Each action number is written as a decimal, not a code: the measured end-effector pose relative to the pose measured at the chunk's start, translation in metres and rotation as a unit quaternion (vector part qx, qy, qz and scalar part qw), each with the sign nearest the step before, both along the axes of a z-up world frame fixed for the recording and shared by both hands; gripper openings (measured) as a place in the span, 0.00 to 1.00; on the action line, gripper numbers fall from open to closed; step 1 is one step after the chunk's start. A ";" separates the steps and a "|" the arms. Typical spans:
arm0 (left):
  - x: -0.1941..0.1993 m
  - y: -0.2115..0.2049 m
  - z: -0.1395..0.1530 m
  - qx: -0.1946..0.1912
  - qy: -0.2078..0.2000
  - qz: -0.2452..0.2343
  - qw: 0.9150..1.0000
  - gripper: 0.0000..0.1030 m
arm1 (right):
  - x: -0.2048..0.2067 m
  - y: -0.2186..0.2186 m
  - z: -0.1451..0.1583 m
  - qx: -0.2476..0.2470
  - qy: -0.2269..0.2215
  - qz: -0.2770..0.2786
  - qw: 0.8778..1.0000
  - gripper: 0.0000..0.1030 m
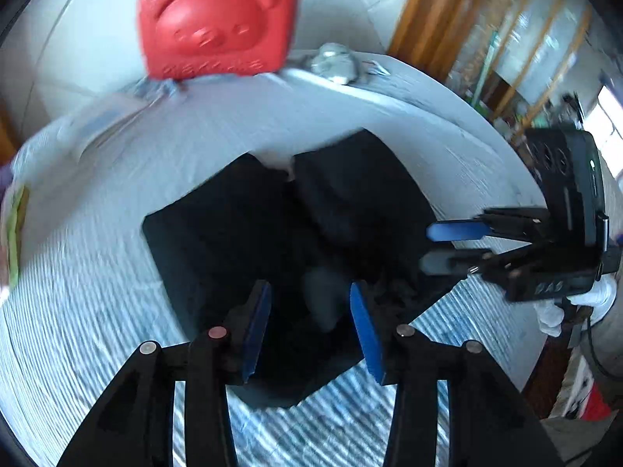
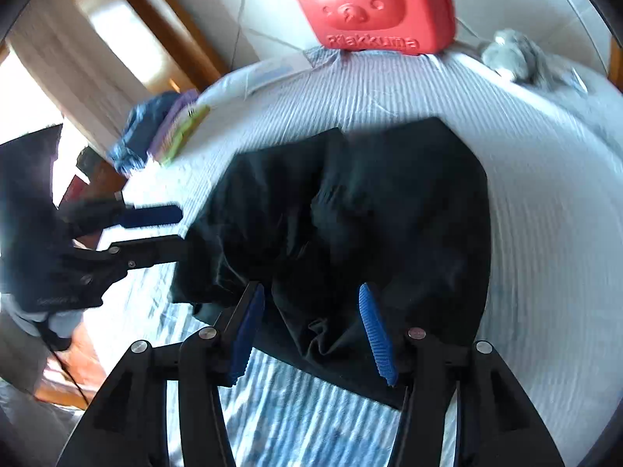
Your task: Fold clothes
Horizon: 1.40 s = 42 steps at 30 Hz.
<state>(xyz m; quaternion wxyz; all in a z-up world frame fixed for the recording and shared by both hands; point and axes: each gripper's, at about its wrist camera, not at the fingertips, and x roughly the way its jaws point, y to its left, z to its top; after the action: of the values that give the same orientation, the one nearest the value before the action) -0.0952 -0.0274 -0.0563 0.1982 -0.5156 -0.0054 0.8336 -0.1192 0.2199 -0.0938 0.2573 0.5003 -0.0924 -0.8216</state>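
While both views are blurred, the main things can be told.

Garment: a black garment (image 2: 350, 210) lies crumpled mid-frame on a striped sheet (image 2: 525, 202); its shape is bunched, with two lobes toward the top in the left wrist view (image 1: 272, 225).

Right gripper (image 2: 311, 327): blue pads apart, hanging over the garment's lower edge, nothing between them; in the left wrist view it enters from the right edge (image 1: 436, 247), pads slightly apart, beside the garment's right side.

Left gripper (image 1: 309, 327): pads apart over the garment's lower part; in the right wrist view it comes in from the left (image 2: 179, 229), tips at the garment's left edge.

Writing: a red bear-face case (image 2: 373, 4) at top centre reads roughly "Rilakkuma"; the first letters are smeared.

Edges and room: bare sheet lies right of and above the garment; folded cloths (image 2: 155, 132) sit at the upper left edge, a grey bundle (image 2: 518, 58) at upper right.
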 end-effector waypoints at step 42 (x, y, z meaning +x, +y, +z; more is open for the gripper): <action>0.076 0.055 -0.081 -0.078 -0.067 0.274 0.956 0.05 | -0.070 0.092 -0.016 0.069 -0.015 0.262 0.962 0.40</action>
<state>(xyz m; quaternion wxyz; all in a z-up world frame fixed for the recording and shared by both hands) -0.0195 0.0281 -0.1377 -0.0793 -0.5631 -0.0949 0.8171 -0.1891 0.3120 -0.1101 0.4271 0.5359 0.0954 -0.7220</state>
